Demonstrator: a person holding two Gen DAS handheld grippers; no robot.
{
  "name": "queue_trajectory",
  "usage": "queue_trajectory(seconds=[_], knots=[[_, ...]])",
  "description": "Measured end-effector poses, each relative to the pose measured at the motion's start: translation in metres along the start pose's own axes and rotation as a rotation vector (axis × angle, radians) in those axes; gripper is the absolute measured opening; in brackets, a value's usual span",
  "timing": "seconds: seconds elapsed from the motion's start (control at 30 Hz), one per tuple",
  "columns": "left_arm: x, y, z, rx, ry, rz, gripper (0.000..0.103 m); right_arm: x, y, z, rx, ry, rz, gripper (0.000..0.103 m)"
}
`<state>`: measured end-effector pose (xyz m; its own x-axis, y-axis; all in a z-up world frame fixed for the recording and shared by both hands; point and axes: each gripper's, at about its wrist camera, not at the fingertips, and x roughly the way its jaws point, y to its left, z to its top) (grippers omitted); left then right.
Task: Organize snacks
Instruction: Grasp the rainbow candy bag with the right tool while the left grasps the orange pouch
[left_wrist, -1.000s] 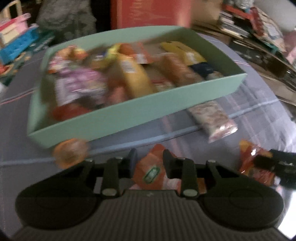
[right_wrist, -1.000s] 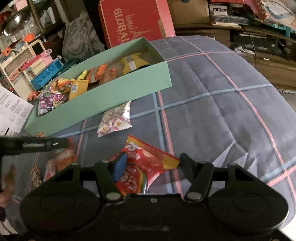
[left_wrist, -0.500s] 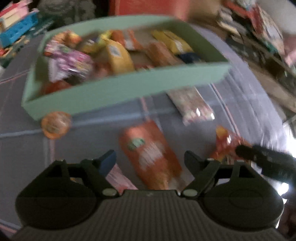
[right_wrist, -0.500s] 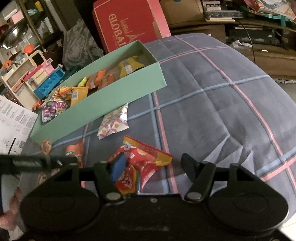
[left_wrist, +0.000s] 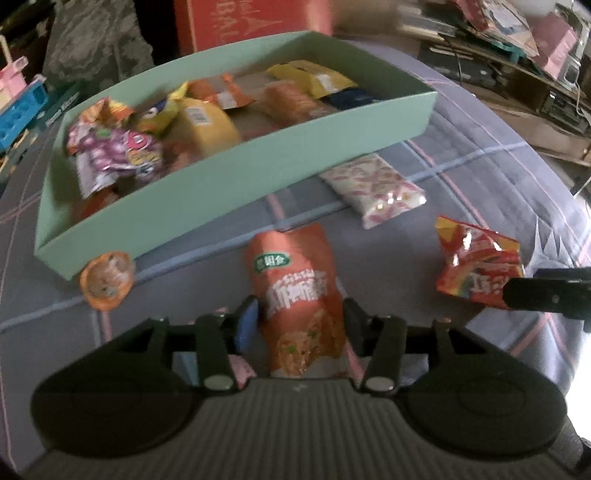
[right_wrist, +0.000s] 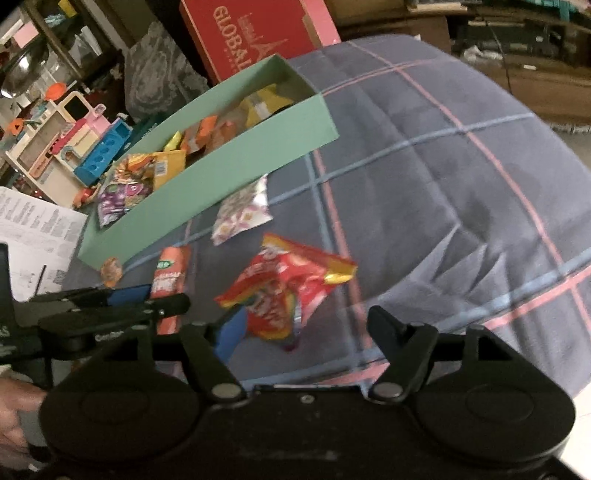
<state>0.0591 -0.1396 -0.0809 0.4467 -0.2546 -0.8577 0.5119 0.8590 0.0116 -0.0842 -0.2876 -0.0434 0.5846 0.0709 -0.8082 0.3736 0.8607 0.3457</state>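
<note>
The left gripper (left_wrist: 299, 317) has just been closing its fingers around the orange packet (left_wrist: 295, 291) on the blanket (right_wrist: 424, 166); whether they pinch it is unclear. The right gripper (right_wrist: 306, 325) is spread over the red packet (right_wrist: 284, 288), near the green box (left_wrist: 229, 195).

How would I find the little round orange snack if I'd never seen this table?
Start at the long green box on the checked cloth. Go to its near left corner; the little round orange snack lies outside, touching that corner. It is the only round one: the other loose snacks are flat packets.

dim, blurred, fisheye-warped edges
</note>
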Motion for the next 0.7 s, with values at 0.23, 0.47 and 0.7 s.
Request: queue_trajectory(seconds=[0.23,0.47,0.7], knots=[[-0.004,0.026,-0.006,-0.099,-0.012,-0.026,0.061,0.029,0.034,0.018,-0.032,0.029,-0.080,0.058],[-0.006,0.041,-0.011,-0.144,-0.024,-0.050,0.066,0.056,0.064,0.021,-0.102,-0.001,-0.158,0.059],[-0.002,0.032,-0.009,-0.113,-0.030,-0.035,0.072,0.055,0.061,0.028,-0.033,0.052,-0.084,0.086]])
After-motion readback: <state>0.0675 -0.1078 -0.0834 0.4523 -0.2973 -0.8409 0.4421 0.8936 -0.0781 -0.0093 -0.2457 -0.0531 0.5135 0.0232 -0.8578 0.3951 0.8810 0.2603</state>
